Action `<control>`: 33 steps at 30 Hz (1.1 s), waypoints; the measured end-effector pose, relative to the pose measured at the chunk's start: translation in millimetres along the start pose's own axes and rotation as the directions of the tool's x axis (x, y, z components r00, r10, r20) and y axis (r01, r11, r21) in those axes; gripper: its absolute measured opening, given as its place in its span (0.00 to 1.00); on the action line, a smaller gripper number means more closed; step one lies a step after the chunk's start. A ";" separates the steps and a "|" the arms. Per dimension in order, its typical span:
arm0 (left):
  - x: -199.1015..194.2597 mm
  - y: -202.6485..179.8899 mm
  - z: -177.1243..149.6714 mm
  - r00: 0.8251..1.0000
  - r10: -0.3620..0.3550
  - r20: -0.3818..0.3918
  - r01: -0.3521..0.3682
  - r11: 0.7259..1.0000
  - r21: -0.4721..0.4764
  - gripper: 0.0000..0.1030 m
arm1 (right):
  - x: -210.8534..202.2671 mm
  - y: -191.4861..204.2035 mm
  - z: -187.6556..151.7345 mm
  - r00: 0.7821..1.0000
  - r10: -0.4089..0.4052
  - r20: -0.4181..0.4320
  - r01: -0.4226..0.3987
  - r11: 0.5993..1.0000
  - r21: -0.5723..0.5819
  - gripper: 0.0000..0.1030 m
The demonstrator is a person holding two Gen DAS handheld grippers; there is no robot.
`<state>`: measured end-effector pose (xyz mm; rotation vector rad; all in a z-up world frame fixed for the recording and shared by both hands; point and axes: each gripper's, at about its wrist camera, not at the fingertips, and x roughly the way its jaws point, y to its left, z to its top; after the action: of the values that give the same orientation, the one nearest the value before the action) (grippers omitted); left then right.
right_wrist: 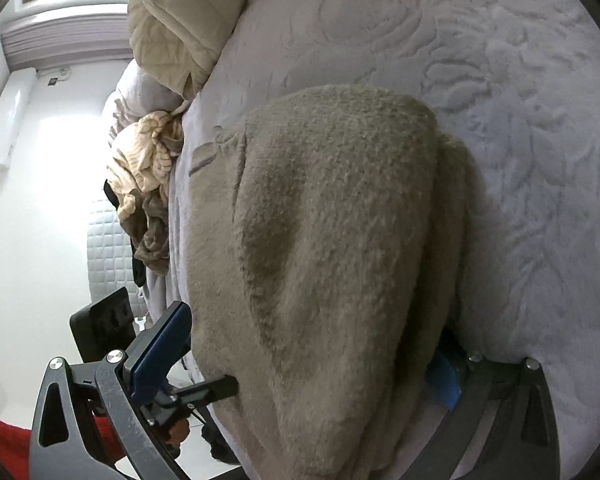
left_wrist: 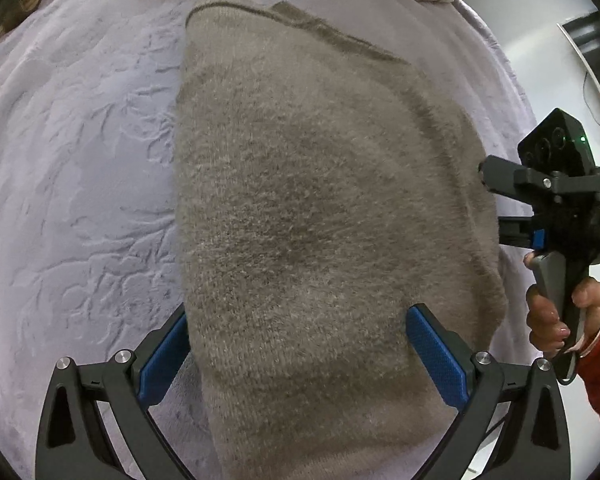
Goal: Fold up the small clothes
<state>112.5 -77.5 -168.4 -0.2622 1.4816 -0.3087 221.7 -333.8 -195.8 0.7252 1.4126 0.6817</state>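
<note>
A folded sweater (left_wrist: 320, 208) lies on the bedspread (left_wrist: 80, 160) — both the left gripper (left_wrist: 300, 356) and right gripper (right_wrist: 300, 360) spread wide, straddling its edges; a quilt (right_wrist: 180, 20) is bunched beyond it.

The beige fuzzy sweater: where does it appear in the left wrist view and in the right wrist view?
Left wrist view: the beige fuzzy sweater fills the centre, running from the top down between the open blue pads of the left hand-held gripper.
Right wrist view: it fills the centre and bottom, between the pads of the right hand-held gripper.
Shared landmark: the pale embossed bedspread under it.
</note>
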 end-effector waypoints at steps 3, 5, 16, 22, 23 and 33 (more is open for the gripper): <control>-2.7 6.5 -4.0 1.000 -0.004 0.001 0.004 1.000 -0.003 1.00 | 0.2 -0.8 -0.2 1.000 0.010 0.011 -0.010 1.000 0.006 1.00; -2.3 3.6 -2.2 1.000 -0.001 0.004 0.000 1.000 0.004 1.00 | -1.1 -3.0 0.1 1.000 0.015 0.022 -0.016 1.000 0.024 1.00; -40.8 4.5 -19.2 0.992 -0.053 0.113 0.049 0.998 0.037 0.46 | -11.9 4.3 -8.5 0.998 0.000 0.064 -0.005 0.997 0.079 0.35; -80.7 10.6 -34.5 0.979 -0.114 0.168 0.108 0.993 0.044 0.45 | -21.6 39.6 -20.1 0.995 0.061 0.081 -0.067 0.996 0.065 0.34; -87.4 11.7 -38.7 0.977 -0.119 0.176 0.112 0.993 0.048 0.45 | -23.3 47.4 -24.0 0.995 0.065 0.081 -0.070 0.996 0.055 0.34; -153.4 61.2 -103.4 0.970 -0.123 0.210 0.115 0.992 0.052 0.45 | 2.6 108.5 -81.1 0.990 0.126 0.058 -0.127 0.991 0.028 0.34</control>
<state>2.3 36.5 -55.1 -0.3429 1.2490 -0.3938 141.6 -261.6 -113.9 0.8585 1.3368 0.7329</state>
